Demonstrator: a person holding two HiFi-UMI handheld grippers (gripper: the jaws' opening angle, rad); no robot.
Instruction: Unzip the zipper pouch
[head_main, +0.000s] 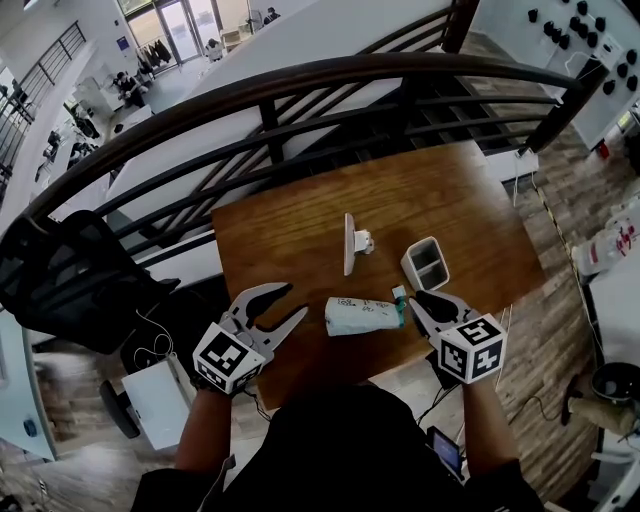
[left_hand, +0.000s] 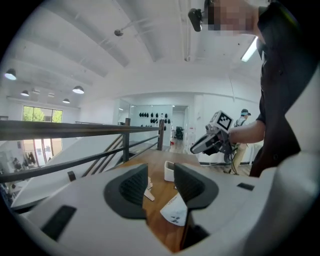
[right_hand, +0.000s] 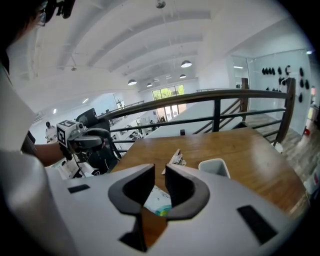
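The pouch (head_main: 362, 316) lies sideways on the tabletop (head_main: 300, 230). My right gripper (head_main: 420, 305), slightly apart, is by its teal end (head_main: 399, 306), maybe the zipper. My left gripper (head_main: 293, 300), wider apart, is farther off.

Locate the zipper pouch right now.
In the head view the zipper pouch lies near the front edge of the wooden table, between the left gripper and the right gripper, closer to the right one; a white container sits just beyond it.

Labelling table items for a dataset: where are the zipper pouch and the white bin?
zipper pouch (head_main: 360, 317), head view, middle of its white body.
white bin (head_main: 413, 273), head view, its near-left rim.
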